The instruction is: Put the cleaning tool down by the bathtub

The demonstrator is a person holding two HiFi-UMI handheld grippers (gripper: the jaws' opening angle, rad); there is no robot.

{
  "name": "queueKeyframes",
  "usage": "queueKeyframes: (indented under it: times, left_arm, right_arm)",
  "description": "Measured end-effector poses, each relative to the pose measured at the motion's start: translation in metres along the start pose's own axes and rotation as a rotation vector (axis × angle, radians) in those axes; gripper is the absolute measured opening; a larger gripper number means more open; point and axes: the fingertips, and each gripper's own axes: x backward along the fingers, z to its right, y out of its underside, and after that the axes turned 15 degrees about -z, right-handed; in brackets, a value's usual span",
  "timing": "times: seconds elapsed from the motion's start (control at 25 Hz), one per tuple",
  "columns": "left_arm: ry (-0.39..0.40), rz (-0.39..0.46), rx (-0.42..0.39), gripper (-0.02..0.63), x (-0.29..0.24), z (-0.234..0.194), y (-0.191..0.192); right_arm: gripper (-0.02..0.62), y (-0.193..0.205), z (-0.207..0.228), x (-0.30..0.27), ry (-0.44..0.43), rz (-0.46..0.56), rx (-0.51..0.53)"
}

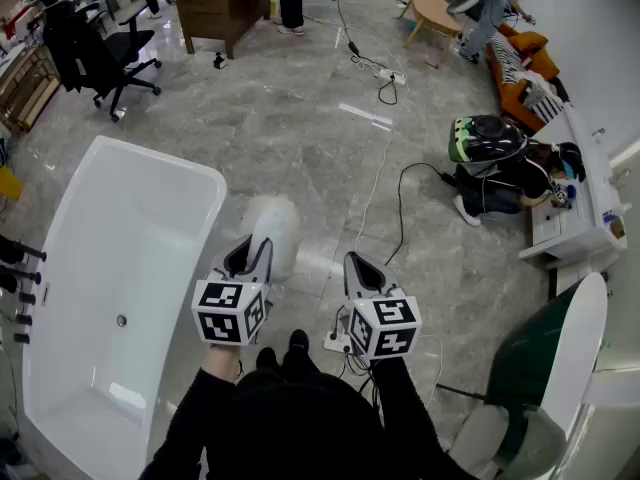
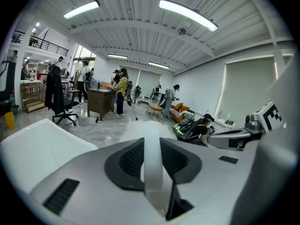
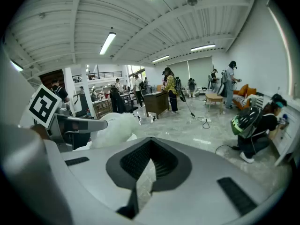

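Observation:
A white bathtub [image 1: 120, 298] stands on the marble floor at the left. My left gripper [image 1: 258, 256] is shut on the white handle [image 2: 152, 158] of the cleaning tool, a fluffy white duster [image 1: 275, 226] held above the floor just right of the tub's rim. The fluffy head [image 2: 140, 128] sticks out past the jaws, and the tub's edge [image 2: 42, 139] shows at the left of the left gripper view. My right gripper [image 1: 358, 268] hangs beside it, shut with nothing in it. From the right gripper view the duster [image 3: 117, 128] shows at the left.
A person [image 1: 510, 173] crouches by a white cabinet [image 1: 585, 218] at the right. Cables [image 1: 385, 183] and a power strip [image 1: 338, 342] lie on the floor near my feet. An office chair [image 1: 100, 53] and a wooden desk [image 1: 220, 3] stand further off. Tap fittings [image 1: 15, 278] are at the left edge.

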Motion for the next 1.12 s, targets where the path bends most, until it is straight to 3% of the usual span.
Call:
queueKeyframes:
  times: [0.72,1.12]
  left_arm:
    - [-0.036,0.021,0.002,0.101,-0.029,0.001,-0.04]
    - [-0.061,-0.002,0.04,0.101,-0.095,-0.035,-0.074]
  right_arm:
    - [0.0,-0.019,0.044,0.009,0.004,0.029,-0.015]
    - [0.0,-0.057,0.076,-0.048,0.02,-0.008,-0.008]
